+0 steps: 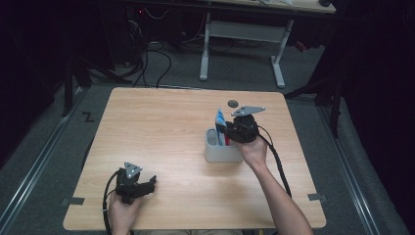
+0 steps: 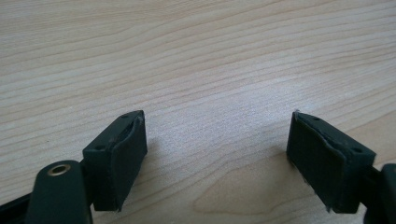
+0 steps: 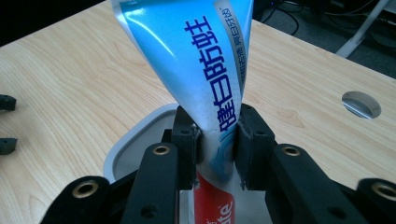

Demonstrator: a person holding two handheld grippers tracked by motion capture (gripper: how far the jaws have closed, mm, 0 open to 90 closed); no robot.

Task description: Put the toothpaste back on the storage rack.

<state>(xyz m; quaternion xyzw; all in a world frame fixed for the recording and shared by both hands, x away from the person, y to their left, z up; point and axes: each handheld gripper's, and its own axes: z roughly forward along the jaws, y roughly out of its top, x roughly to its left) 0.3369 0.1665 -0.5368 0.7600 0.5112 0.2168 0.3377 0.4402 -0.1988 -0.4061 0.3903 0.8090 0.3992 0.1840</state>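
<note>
One toothpaste tube (image 3: 205, 79) is standing upright in one grey holder (image 1: 215, 149), at about four o'clock from the table's (image 1: 161, 127) middle. The right gripper (image 3: 217, 140) is pinching it. At seven o'clock, the left gripper (image 2: 217, 158) is resting with jaws spread, holding nothing.

Toothpaste tube (image 3: 205, 84): light blue, dark blue lettering, red base. Holder (image 1: 220, 152): pale grey. Table (image 1: 161, 137): light woodgrain. Right tool (image 3: 217, 140): black, clamping the tube.
</note>
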